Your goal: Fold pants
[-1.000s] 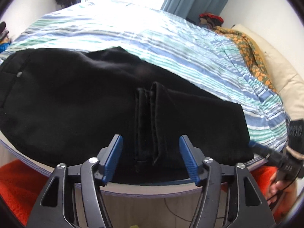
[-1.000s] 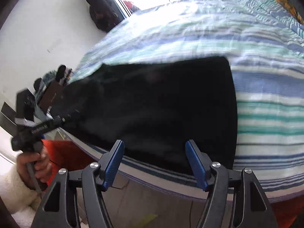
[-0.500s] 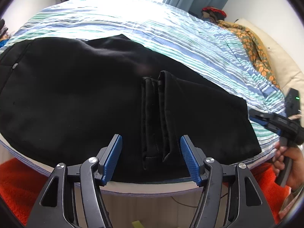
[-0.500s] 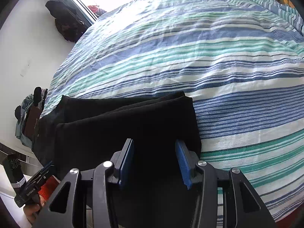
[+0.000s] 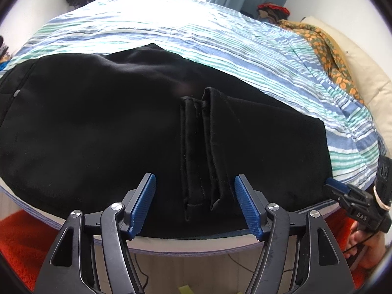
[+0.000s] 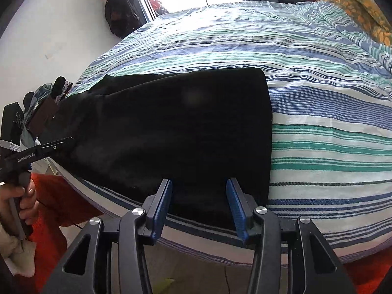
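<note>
Black pants (image 5: 98, 127) lie flat along the near edge of a striped bed, with the leg hems (image 5: 203, 147) folded back onto the middle. My left gripper (image 5: 196, 205) is open and empty, its blue pads on either side of the hems at the bed's edge. My right gripper (image 6: 199, 207) is open and empty, at the near right corner of the pants (image 6: 183, 127). The right gripper also shows in the left wrist view (image 5: 343, 191), at the pants' right end. The left gripper shows at the left of the right wrist view (image 6: 56, 147).
The bed (image 6: 318, 134) has a blue, green and white striped sheet. An orange patterned cloth (image 5: 328, 49) and a cream pillow (image 5: 362, 73) lie at the far right. An orange rug (image 5: 22, 240) covers the floor below. Dark clothes (image 6: 117, 12) hang by the window.
The right gripper drew back from over the pants to the bed's near edge and opened a little wider. The left gripper barely moved.
</note>
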Available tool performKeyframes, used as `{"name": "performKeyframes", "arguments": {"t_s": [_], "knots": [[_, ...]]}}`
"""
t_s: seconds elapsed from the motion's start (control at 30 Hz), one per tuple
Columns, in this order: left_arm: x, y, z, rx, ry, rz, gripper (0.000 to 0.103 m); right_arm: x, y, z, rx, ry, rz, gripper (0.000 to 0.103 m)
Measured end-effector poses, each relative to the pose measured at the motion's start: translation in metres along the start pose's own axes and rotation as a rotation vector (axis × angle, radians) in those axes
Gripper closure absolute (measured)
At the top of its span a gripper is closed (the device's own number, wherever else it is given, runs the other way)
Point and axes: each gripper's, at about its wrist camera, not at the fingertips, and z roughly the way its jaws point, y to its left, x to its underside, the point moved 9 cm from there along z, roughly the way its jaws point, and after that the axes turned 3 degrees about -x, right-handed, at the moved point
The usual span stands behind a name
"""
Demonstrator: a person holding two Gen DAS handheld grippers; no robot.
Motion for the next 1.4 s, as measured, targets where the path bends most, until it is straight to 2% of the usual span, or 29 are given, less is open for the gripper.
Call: {"name": "performKeyframes", "arguments": {"t_s": [0.13, 0.33, 0.53, 0.8, 0.9, 1.03, 1.1, 1.17, 1.3, 1.4], "knots": [[0.003, -0.003, 0.002, -0.021, -0.011, 0.047, 0.03, 0.003, -0.003, 0.001, -0.038, -0.025, 0.02, 0.056], [0.004, -0.003, 0.003, -0.035, -0.013, 0.07, 0.027, 0.008, -0.003, -0.001, -0.003, -0.031, 0.006, 0.055], [0.006, -0.004, 0.002, -0.048, -0.014, 0.088, 0.023, 0.009, -0.002, -0.001, -0.004, -0.035, 0.008, 0.055], [0.003, -0.001, -0.011, -0.042, -0.023, 0.046, 0.023, 0.009, -0.002, -0.001, -0.004, -0.034, 0.008, 0.055], [-0.009, 0.008, -0.029, -0.015, -0.076, -0.003, 0.023, 0.009, -0.003, -0.001, -0.004, -0.035, 0.008, 0.055], [-0.033, 0.053, -0.061, -0.075, -0.183, -0.062, 0.023, 0.009, -0.002, -0.001, -0.003, -0.034, 0.006, 0.055], [-0.041, 0.085, -0.076, -0.114, -0.232, -0.122, 0.023, 0.009, -0.002, -0.001, -0.003, -0.035, 0.006, 0.055], [-0.043, 0.136, -0.09, -0.121, -0.274, -0.266, 0.023, 0.009, -0.002, 0.0, -0.002, -0.035, 0.005, 0.055], [-0.011, 0.246, -0.107, -0.035, -0.329, -0.687, 0.023, 0.009, -0.001, 0.0, 0.004, -0.036, 0.002, 0.055], [0.013, 0.295, -0.114, 0.075, -0.393, -0.919, 0.023, 0.009, -0.001, 0.0, 0.005, -0.036, 0.002, 0.054]]}}
